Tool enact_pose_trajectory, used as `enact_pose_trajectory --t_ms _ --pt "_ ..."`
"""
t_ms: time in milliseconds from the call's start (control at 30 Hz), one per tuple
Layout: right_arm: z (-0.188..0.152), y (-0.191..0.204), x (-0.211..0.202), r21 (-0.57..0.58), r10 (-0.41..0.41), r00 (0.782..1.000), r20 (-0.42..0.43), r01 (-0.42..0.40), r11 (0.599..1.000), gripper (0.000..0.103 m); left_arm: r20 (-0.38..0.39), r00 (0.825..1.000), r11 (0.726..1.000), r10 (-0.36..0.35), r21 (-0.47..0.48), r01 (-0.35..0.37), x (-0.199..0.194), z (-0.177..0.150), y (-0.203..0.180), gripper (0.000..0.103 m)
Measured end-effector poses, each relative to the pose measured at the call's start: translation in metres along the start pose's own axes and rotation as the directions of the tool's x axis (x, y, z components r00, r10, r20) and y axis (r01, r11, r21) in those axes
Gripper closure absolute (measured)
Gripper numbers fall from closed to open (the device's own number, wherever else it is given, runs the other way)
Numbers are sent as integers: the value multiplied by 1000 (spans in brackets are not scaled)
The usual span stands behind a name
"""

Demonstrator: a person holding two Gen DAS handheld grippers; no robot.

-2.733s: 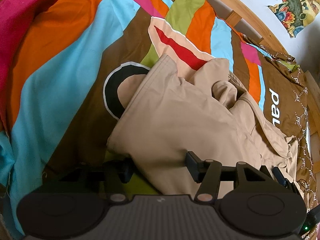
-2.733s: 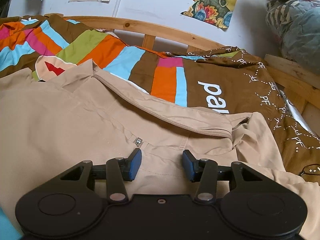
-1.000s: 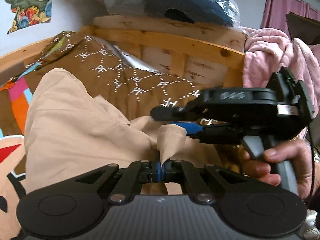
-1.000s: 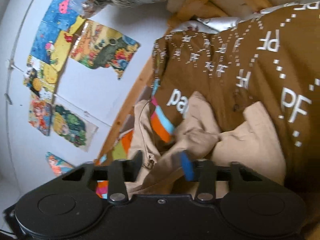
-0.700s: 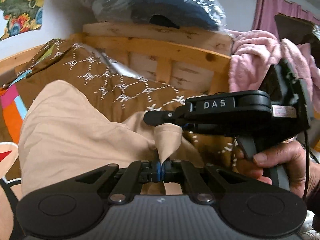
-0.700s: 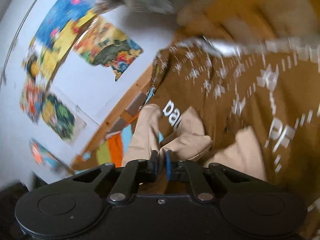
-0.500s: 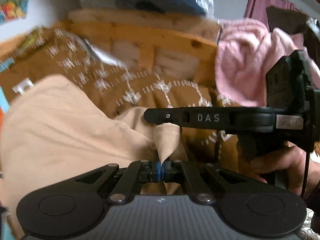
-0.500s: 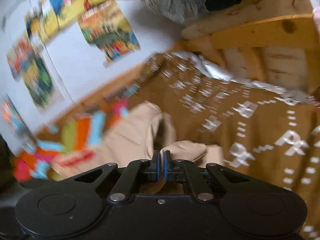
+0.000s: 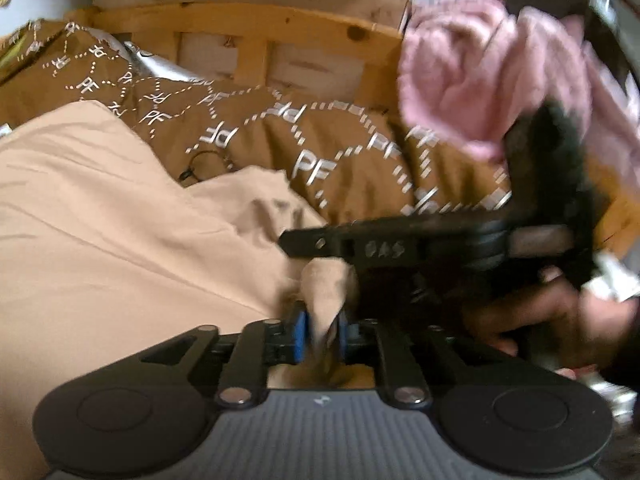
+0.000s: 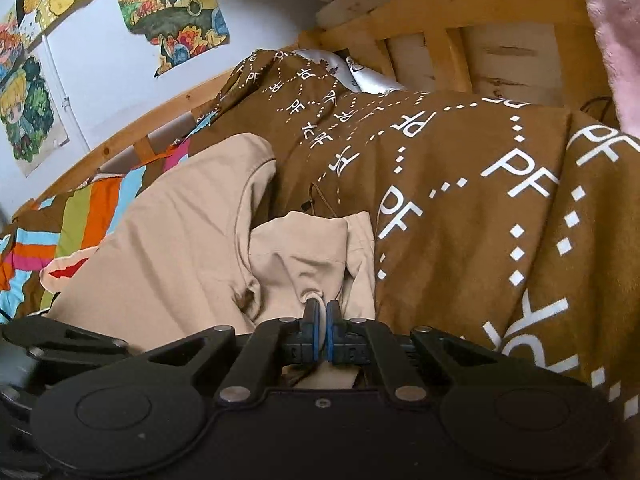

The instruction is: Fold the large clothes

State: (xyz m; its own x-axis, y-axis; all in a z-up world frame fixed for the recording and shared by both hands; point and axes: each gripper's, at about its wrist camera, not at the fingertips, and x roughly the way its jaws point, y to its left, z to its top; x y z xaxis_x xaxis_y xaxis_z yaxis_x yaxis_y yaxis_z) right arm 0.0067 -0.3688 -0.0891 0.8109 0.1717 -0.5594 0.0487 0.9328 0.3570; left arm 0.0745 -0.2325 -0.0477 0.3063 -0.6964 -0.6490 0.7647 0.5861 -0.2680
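Both grippers pinch the beige garment over the bed

The left gripper (image 9: 320,330) has its blue pads clamped on a bunched corner of the beige garment (image 9: 100,232); the right gripper (image 10: 321,320) has its jaws pressed together on another fold of it. The garment lies spread to the left on the striped bedspread (image 10: 92,208), its near end lifted beside the brown "PF" blanket (image 10: 460,208). A wooden bed frame (image 9: 256,20) runs along the far side, with a pink towel (image 9: 480,76) at far right.

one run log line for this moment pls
step: lifting fold | left hand-held gripper: shut on beige jacket | right hand-held gripper: shut on beige jacket | surface: brown PF bedspread
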Motion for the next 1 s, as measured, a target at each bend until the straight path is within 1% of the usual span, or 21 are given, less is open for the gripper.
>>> enact_pose_trajectory --t_ms 100,133,167,267,300,333,367,433,500,567,633,700,733,800,867,900,933,1000 --pt "1 3 1 -7 -15 1000 0 15 1000 101 46 997 996 -64 -56 67 -25 7 10 69" --pt "1 5 2 -10 -21 1000 1 21 1000 101 75 995 994 -72 -70 78 -36 8 14 60" --pt "2 6 2 -12 -27 1000 3 27 1000 101 99 993 994 -66 -79 74 -46 10 17 54" --pt "1 12 0 -30 -54 999 7 54 998 100 177 984 994 3 -108 16 -77 15 29 53" --pt "1 14 -1 -41 -66 998 8 66 997 99 192 980 990 44 -139 -18 -89 15 35 52" --pt "1 17 -3 -50 -82 997 9 82 995 99 199 976 981 93 -185 -56 -99 16 43 49" --pt "1 20 -4 -57 -94 995 11 95 994 98 199 971 968 135 -235 -87 -109 14 52 48" --pt "1 26 -7 -72 -126 992 21 127 989 95 188 961 933 205 -334 -133 -123 9 73 48" --pt "0 31 -9 -88 -150 988 30 152 984 94 157 954 899 255 -402 -174 -129 2 92 48" --pt "-1 34 -11 -87 -176 984 41 179 980 92 90 953 869 289 -443 -221 -126 -6 106 48" --pt "-1 34 -15 -57 -189 980 58 192 980 88 22 953 849 303 -460 -260 -119 -14 117 48" --pt "1 36 -25 -38 -203 974 102 208 977 79 21 955 839 295 -484 -249 -112 -21 124 46" --pt "3 39 -29 -39 -214 969 126 220 975 77 23 955 838 295 -486 -246 -112 -24 125 43" --pt "11 46 -37 -63 -233 957 172 247 967 76 23 955 850 296 -463 -253 -108 -24 126 43" --pt "25 61 -39 -128 -233 947 221 265 956 76 17 949 858 314 -433 -276 -106 -27 121 44" --pt "33 69 -38 -166 -213 947 239 256 952 76 14 947 861 322 -419 -287 -106 -29 119 44" --pt "40 79 -36 -206 -178 952 249 232 951 76 6 943 865 334 -400 -303 -103 -29 116 44" --pt "51 99 -24 -273 -96 968 231 159 949 76 -8 937 870 350 -368 -328 -98 -29 113 44"
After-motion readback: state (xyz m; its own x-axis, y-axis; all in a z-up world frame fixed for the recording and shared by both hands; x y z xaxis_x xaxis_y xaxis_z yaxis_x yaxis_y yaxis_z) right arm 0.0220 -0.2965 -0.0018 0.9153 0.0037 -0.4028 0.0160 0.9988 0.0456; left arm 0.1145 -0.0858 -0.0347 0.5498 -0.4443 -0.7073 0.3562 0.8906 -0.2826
